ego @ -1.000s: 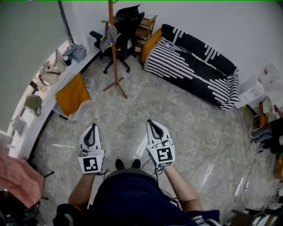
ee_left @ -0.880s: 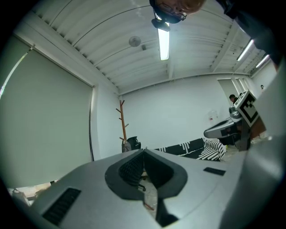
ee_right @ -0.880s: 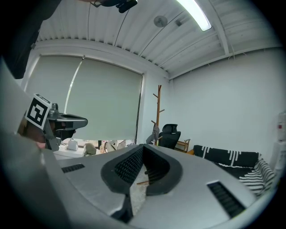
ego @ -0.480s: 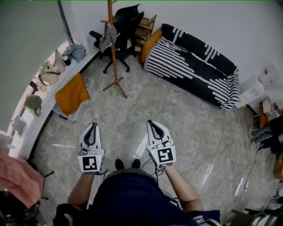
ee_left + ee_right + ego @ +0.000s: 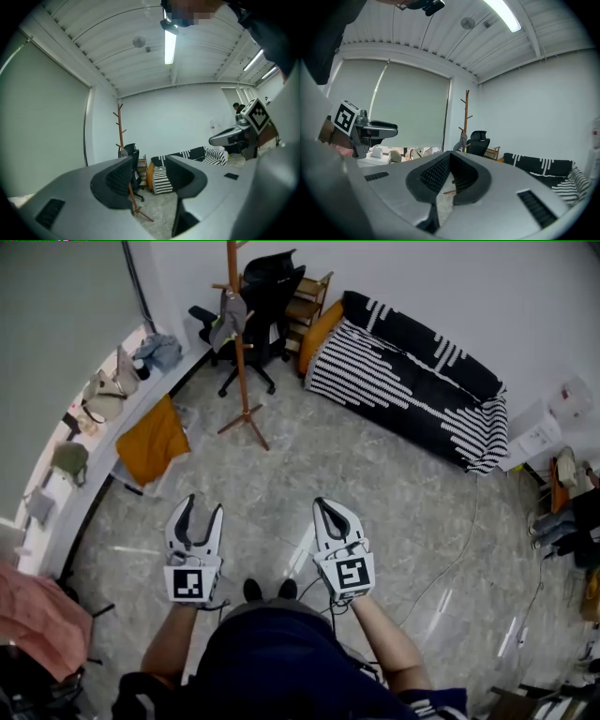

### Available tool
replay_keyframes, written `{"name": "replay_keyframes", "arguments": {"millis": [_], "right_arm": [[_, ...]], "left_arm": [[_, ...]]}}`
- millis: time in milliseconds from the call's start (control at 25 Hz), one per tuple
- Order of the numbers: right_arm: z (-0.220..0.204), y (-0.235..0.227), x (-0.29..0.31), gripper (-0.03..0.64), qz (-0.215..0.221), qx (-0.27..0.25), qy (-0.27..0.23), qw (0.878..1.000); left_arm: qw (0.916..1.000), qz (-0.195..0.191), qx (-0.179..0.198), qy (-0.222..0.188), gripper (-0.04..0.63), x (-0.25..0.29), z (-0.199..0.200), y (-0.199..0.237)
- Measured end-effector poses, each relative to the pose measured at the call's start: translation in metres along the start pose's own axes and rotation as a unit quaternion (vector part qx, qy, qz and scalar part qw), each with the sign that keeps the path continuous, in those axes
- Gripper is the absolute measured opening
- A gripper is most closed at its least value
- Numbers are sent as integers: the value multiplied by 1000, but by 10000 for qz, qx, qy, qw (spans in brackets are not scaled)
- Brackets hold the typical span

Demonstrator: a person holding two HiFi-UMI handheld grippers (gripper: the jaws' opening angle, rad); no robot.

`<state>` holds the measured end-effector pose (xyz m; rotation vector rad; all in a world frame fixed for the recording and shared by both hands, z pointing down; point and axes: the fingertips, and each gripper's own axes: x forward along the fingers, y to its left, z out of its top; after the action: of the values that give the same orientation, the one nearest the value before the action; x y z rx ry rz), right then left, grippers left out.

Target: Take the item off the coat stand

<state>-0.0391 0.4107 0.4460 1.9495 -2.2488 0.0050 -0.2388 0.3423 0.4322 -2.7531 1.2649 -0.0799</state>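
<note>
Our left gripper (image 5: 202, 506) is at 8 o'clock in the head view, jaws opening, nothing between them. The coat stand (image 5: 241, 352) is across the floor at 11 o'clock, well apart from both grippers. The grey item (image 5: 231, 315) hangs near its top, beside a black office chair (image 5: 270, 285). Our right gripper (image 5: 323, 506) is at 5 o'clock, jaws together, empty.

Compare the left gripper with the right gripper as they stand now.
The left gripper has jaws apart and opening, nothing between them; the right gripper has jaws meeting at the tips. The left gripper is on the ledge side, the right gripper on the sofa side. Both are empty, held low, well short of the coat stand.
</note>
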Motion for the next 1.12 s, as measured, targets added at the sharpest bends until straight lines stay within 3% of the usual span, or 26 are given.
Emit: {"name": "replay_keyframes", "arguments": {"millis": [320,760,1120], "right_arm": [[-2,-13,-2,20,120,-12,-68,9999],[-10,-41,20,20,355,-23,-75,9993],[-5,-55,104,20,58,121,0,9999]], "left_arm": [[9998,-167,49,90,316,19,-1,-11],[9998,-174,80,10,328,66,10,-11],[9986,-443,253,-163,328,136,2,45]]}}
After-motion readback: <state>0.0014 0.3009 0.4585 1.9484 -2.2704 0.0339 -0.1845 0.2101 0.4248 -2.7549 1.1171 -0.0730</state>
